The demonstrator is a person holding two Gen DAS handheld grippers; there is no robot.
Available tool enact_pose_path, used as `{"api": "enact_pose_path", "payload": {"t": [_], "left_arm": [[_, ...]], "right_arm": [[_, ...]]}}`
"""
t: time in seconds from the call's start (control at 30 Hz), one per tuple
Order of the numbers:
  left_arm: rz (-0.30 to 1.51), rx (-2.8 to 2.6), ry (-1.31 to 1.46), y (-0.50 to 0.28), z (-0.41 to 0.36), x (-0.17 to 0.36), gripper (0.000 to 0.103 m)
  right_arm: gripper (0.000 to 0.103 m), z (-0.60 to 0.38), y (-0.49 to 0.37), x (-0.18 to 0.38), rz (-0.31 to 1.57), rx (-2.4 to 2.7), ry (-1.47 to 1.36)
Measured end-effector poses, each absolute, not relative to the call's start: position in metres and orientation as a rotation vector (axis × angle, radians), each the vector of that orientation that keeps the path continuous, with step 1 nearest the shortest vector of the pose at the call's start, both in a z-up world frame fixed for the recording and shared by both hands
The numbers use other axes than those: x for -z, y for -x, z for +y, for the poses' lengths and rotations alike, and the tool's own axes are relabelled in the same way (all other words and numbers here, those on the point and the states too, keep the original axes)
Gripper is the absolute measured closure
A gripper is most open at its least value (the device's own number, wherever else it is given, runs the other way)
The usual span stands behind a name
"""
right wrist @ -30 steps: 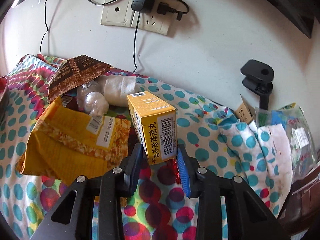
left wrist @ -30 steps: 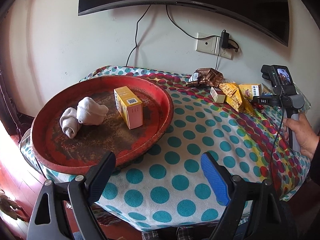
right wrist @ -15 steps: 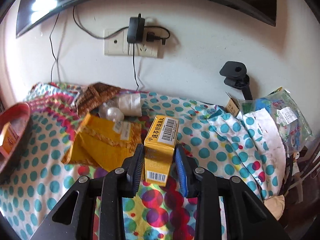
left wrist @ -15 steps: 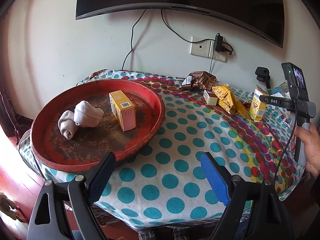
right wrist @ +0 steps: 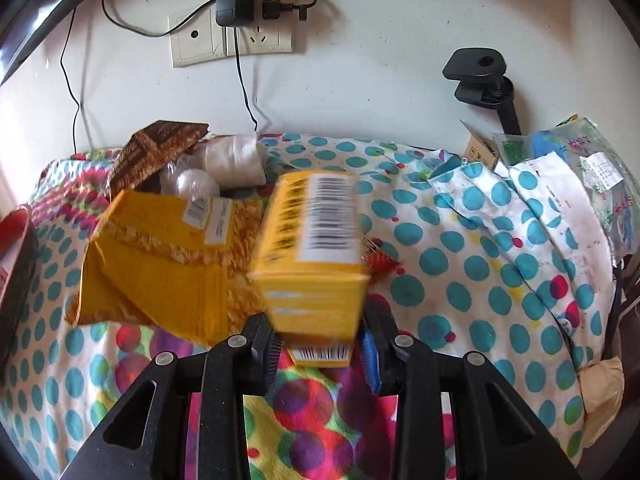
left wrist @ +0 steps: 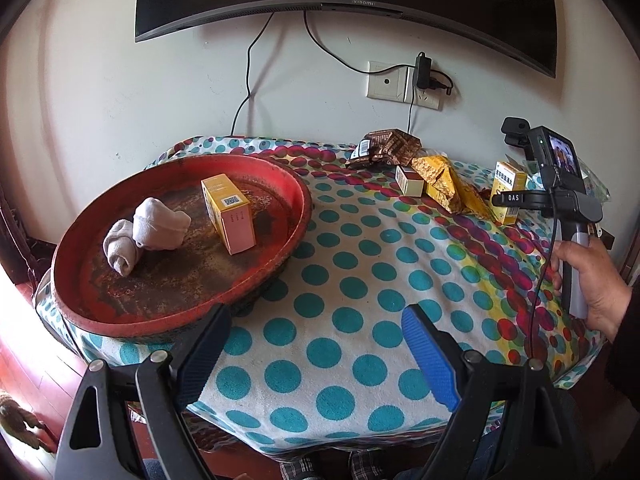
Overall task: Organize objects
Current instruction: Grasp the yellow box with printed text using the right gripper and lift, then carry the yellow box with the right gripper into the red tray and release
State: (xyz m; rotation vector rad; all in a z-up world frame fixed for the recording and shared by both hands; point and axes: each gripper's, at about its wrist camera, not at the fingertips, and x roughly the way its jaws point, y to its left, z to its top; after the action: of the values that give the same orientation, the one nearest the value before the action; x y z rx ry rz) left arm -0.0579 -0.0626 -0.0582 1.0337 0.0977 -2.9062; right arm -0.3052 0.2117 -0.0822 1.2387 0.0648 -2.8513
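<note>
A round red tray (left wrist: pixel 280 176) sits at the table's left and holds a yellow-and-pink box (left wrist: pixel 229 213) and a rolled white sock (left wrist: pixel 148 228). My left gripper (left wrist: pixel 312 354) is open and empty, low over the table's front edge. My right gripper (right wrist: pixel 320 350) holds a yellow barcoded box (right wrist: pixel 316 248) between its pads; the box is blurred and tipped forward. It also shows in the left wrist view (left wrist: pixel 507 192) at the far right, lifted off the cloth, in front of the handheld unit.
A dotted cloth (left wrist: pixel 360 272) covers the table. A yellow snack bag (right wrist: pixel 160 256), a brown packet (right wrist: pixel 160 144), a small white-and-red box (left wrist: pixel 409 180) and wrapped white items (right wrist: pixel 224 160) lie at the back. Plastic bags (right wrist: pixel 592 184) are heaped at the right. A wall socket (left wrist: pixel 404 84) is behind.
The right gripper has lifted the yellow box and tilted it forward; its jaws have spread slightly around it. The left gripper has drawn back from the table a little.
</note>
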Motion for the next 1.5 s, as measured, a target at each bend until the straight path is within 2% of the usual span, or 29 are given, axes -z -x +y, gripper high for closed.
{"api": "enact_pose_path", "payload": {"t": [0.03,0.13,0.3,0.67,1.1,1.5], "left_arm": [[0.097,2.906,-1.039,0.058,-0.062,0.059,0.014],[0.106,2.910,-1.033,0.057,-0.064,0.058,0.014],[0.125,2.902,-1.033,0.057,-0.068,0.058,0.014],[0.159,2.872,-0.999,0.053,-0.079,0.047,0.014],[0.209,2.833,-0.926,0.032,-0.109,0.027,0.014],[0.302,2.790,-0.872,0.008,-0.154,0.012,0.014]], "right_arm": [[0.074,0.211,0.308,0.082,0.070,2.861,-1.244],[0.075,0.203,0.310,0.074,0.107,2.887,-1.222],[0.075,0.177,0.307,0.051,0.176,2.900,-1.130],[0.075,0.108,0.303,0.036,0.190,2.821,-1.054],[0.075,-0.021,0.277,0.002,0.315,2.668,-0.862],[0.075,-0.139,0.239,0.007,0.445,2.485,-0.824]]}}
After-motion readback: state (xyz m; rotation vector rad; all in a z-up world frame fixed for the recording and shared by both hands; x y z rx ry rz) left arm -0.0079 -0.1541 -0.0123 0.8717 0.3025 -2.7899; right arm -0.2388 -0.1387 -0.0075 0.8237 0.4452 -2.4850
